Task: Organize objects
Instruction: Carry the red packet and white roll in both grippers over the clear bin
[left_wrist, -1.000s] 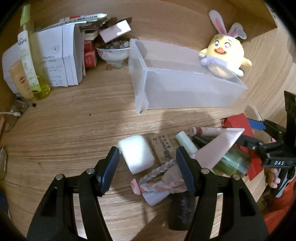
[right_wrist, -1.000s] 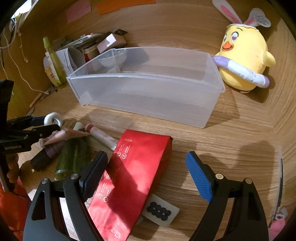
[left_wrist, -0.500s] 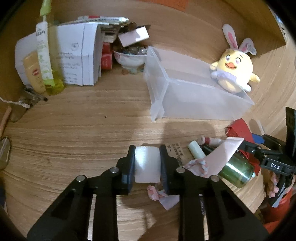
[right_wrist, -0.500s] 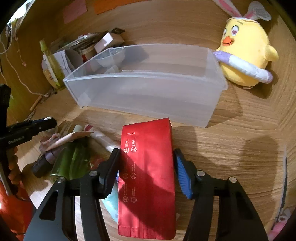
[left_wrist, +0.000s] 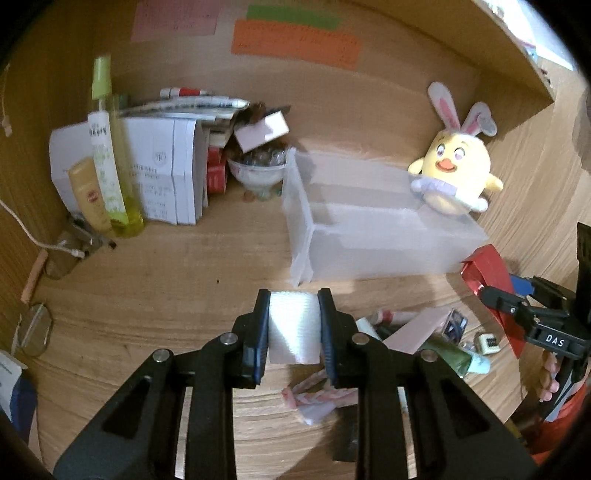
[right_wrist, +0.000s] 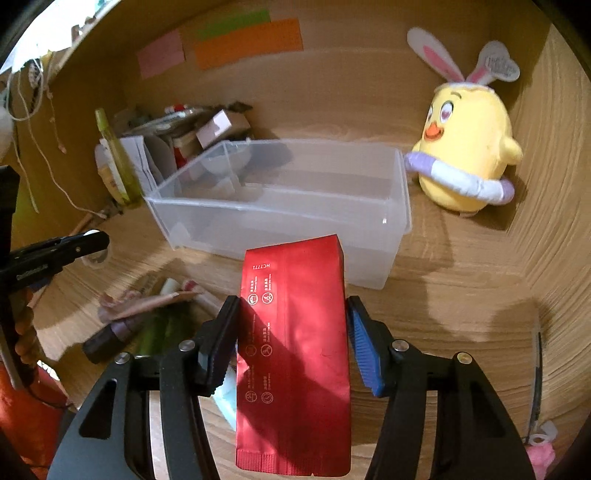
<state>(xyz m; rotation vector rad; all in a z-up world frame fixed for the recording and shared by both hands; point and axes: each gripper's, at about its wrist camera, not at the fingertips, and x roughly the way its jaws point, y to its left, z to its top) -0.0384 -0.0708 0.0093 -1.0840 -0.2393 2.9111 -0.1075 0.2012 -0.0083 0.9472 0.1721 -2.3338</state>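
Note:
My left gripper (left_wrist: 293, 325) is shut on a white sponge block (left_wrist: 293, 326) and holds it above the wooden desk, just in front of the clear plastic bin (left_wrist: 369, 229). My right gripper (right_wrist: 291, 332) is shut on a red foil pouch (right_wrist: 293, 354), lifted clear of the desk with its top edge near the bin's (right_wrist: 280, 206) front wall. The bin looks empty. Loose items stay on the desk below: a green tube (left_wrist: 448, 356), a pink card (left_wrist: 413, 332), a braided pink cord (left_wrist: 317, 397). In the left wrist view the right gripper (left_wrist: 517, 299) shows at far right with the red pouch (left_wrist: 487, 266).
A yellow plush chick with rabbit ears (right_wrist: 465, 155) sits right of the bin. At the back left stand white papers (left_wrist: 162, 170), a green spray bottle (left_wrist: 110, 155), a bowl of small things (left_wrist: 258, 170) and a small pink box (left_wrist: 262, 129). Coloured notes (right_wrist: 247, 40) are stuck to the back wall.
Both grippers closed: the left on the white sponge block, the right on the red pouch. Both then rose, lifting their objects off the desk toward the bin.

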